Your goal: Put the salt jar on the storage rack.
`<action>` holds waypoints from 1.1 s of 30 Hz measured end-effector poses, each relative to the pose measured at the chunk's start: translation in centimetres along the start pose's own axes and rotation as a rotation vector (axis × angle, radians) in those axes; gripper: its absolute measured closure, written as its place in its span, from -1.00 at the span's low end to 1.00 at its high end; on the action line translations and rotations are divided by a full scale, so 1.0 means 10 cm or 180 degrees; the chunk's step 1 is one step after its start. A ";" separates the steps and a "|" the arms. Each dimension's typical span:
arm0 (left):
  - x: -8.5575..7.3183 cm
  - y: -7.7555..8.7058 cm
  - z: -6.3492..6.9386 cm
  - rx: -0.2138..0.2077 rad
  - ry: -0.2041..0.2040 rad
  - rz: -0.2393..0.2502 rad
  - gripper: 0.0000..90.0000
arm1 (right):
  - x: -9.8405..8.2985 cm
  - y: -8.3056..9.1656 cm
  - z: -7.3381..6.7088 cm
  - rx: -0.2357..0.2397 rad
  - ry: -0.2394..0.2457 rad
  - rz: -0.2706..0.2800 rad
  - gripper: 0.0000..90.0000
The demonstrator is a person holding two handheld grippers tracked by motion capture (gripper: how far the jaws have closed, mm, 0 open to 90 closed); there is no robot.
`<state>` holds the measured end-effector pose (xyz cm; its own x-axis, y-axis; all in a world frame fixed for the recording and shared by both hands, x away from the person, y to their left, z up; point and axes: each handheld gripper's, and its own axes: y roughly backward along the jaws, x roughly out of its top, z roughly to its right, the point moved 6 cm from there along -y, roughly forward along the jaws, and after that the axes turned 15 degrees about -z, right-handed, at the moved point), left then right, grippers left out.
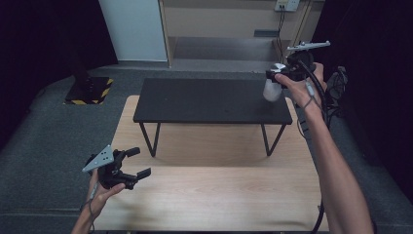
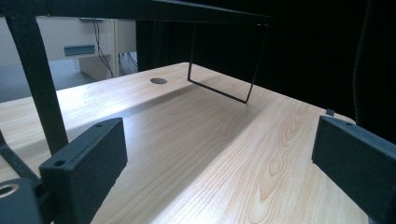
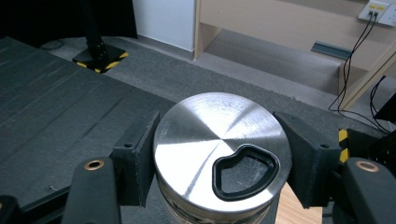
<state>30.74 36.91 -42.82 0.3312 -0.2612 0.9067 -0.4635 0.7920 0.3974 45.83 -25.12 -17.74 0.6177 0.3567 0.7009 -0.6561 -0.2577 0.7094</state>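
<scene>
- While the right gripper hangs at the far right corner of the black raised shelf, its jaws are clamped on either side of a steel tumbler, gripping the brushed lid just below its rim.
- The tumbler stands upright, and the lid's black-rimmed drinking opening faces up; whether its base rests on the shelf or hangs just past the edge cannot be told.
- The left gripper is held over the near left of the wooden table, jaws apart and empty, looking under the shelf toward its wire leg.
- Judged step: carrying or setting the tumbler at the shelf corner.
- To do it well, keep the tumbler vertical so that nothing can leave the opening, and keep the clamp even, since polished steel is likely to slip.
- If it is to be set down, bring the base wholly inside the shelf edge before the jaws part; the corner leaves little margin.
- The left gripper is best kept well apart.
</scene>
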 end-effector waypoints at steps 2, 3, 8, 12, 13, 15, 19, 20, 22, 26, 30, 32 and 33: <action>0.00 0.00 0.00 -0.0001 -0.0004 -0.0007 -0.95 | -0.02 -0.05 0.01 0.0002 -0.0009 -0.0024 -0.23; 0.00 0.00 0.00 -0.0001 -0.0005 -0.0009 -0.95 | -0.03 -0.07 0.02 0.0010 -0.0025 -0.0035 -0.23; 0.00 0.00 0.00 0.0000 -0.0004 -0.0010 -0.95 | -0.08 -0.16 0.05 -0.0002 -0.0050 -0.0094 -0.23; 0.00 0.00 0.00 0.0001 -0.0004 -0.0015 -0.95 | -0.13 -0.21 0.07 0.0020 -0.0077 -0.0095 -0.23; 0.00 0.00 0.00 0.0003 -0.0006 -0.0021 -0.95 | -0.13 -0.22 0.07 0.0018 -0.0081 -0.0106 -0.23; 0.00 -0.01 0.01 0.0001 -0.0008 -0.0029 -0.95 | -0.16 -0.22 0.09 0.0036 -0.0116 -0.0067 -0.24; 0.00 0.00 0.01 0.0005 -0.0007 -0.0026 -0.95 | -0.22 -0.22 0.07 0.0010 -0.0122 0.0098 -0.46; 0.00 0.00 0.01 0.0004 -0.0006 -0.0026 -0.95 | -0.24 -0.20 0.06 -0.0019 -0.0133 0.0172 -0.55; 0.00 0.00 0.01 0.0003 -0.0006 -0.0025 -0.95 | -0.27 -0.15 0.08 0.0027 -0.0181 0.0236 -0.68; 0.00 -0.01 0.01 -0.0011 -0.0013 -0.0024 -0.95 | -0.35 0.01 0.09 0.0055 -0.0253 0.0357 -0.83; 0.01 -0.01 0.03 -0.0019 -0.0019 -0.0032 -0.95 | -0.46 0.18 0.11 0.0073 -0.0256 0.0441 -0.86; 0.01 -0.01 0.03 -0.0019 -0.0013 -0.0025 -0.95 | -0.53 0.26 0.13 0.0152 -0.0258 0.0467 -0.86; 0.00 -0.01 0.03 -0.0018 -0.0010 -0.0023 -0.95 | -0.56 0.30 0.14 0.0158 -0.0246 0.0476 -0.86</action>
<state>30.58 36.64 -42.78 0.3320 -0.2686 0.9042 -0.4563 0.7932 0.4031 40.97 -29.14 -19.47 0.5474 0.2415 0.8013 -0.7222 -0.3474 0.5981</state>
